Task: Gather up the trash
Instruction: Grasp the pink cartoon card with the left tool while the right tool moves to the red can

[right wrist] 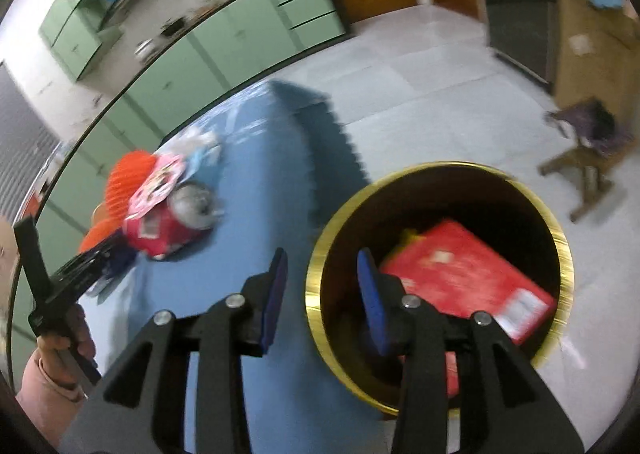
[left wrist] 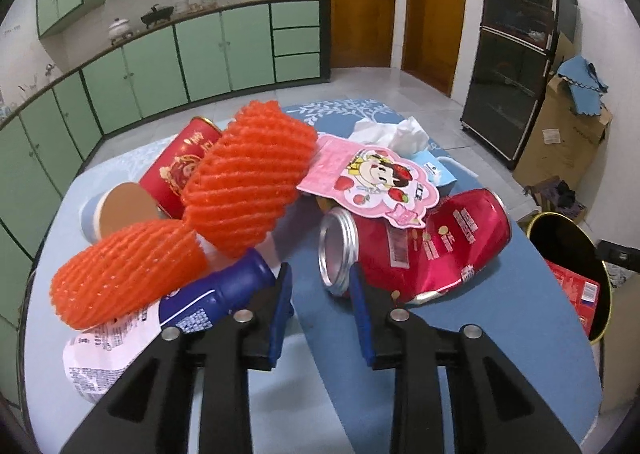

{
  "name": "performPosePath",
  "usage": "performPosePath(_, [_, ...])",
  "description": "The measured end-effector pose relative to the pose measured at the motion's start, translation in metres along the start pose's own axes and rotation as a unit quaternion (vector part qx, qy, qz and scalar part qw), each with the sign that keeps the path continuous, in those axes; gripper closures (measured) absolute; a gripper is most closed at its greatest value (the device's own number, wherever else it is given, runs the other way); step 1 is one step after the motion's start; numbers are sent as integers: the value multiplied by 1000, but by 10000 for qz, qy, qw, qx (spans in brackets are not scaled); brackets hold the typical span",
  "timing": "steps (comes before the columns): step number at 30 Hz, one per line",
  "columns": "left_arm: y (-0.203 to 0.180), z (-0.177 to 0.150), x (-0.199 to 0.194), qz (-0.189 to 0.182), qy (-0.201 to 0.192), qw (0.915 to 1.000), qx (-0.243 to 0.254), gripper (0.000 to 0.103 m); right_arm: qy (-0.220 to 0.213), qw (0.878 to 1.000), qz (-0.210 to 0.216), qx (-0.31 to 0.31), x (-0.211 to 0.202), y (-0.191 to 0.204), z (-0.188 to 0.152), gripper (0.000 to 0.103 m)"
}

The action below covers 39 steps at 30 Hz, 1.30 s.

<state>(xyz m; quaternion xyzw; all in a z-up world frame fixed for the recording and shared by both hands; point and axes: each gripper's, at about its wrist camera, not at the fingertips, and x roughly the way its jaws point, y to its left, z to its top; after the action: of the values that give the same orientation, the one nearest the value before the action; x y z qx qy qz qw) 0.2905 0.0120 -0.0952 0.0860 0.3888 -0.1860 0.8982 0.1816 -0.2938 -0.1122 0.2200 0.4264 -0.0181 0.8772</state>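
Trash lies heaped on the blue table (left wrist: 500, 318). Taking the crushed red can (left wrist: 420, 250) as landmark: a pink snack wrapper (left wrist: 372, 181) rests on its top, two orange foam nets (left wrist: 248, 177) lie to its left, and a blue bottle (left wrist: 224, 290) sits below those. The left gripper (left wrist: 320, 278) hovers just before the can, fingers parted and empty. Right of the can, beyond the table edge, stands the gold-rimmed bin (right wrist: 564, 250) holding a red box (right wrist: 460, 266); the right gripper (right wrist: 322, 266) hangs over its rim, fingers apart, holding nothing.
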Motion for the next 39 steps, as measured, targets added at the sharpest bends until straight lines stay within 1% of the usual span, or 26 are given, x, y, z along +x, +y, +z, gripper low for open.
performPosePath(3, [0, -5, -2, 7, -1, 10000, 56, 73, 163, 9992, 251, -259, 23, 30, 7, 66])
performPosePath(9, [3, -9, -6, -47, 2, 10000, 12, 73, 275, 9980, 341, -457, 41, 59, 14, 66])
performPosePath(12, [5, -8, -13, 86, -94, 9999, 96, 73, 265, 9975, 362, -545, 46, 74, 16, 66])
performPosePath(16, [16, -5, -19, 213, -143, 9997, -24, 73, 344, 9957, 483, -709, 54, 89, 19, 66])
performPosePath(18, [24, -5, -22, 293, -170, 9994, -53, 73, 405, 9947, 527, -789, 62, 97, 21, 62])
performPosePath(20, [29, -5, -22, 316, -164, 9993, -67, 73, 445, 9936, 607, -846, 67, 102, 21, 51])
performPosePath(22, [31, -5, -22, 268, -167, 9995, -52, 73, 446, 9929, 654, -887, 71, 107, 22, 43])
performPosePath(29, [20, -2, -14, 154, -158, 9997, 72, 73, 538, 9931, 663, -807, 88, 105, 33, 41])
performPosePath(32, [19, 1, -13, 86, -169, 9998, 31, 73, 561, 9922, 679, -884, 92, 107, 36, 35])
performPosePath(35, [22, 4, -14, 96, -206, 9997, 5, 73, 548, 9919, 709, -899, 96, 108, 41, 29])
performPosePath(39, [28, 4, -15, 95, -187, 9998, -70, 73, 578, 9916, 741, -894, 104, 109, 46, 29])
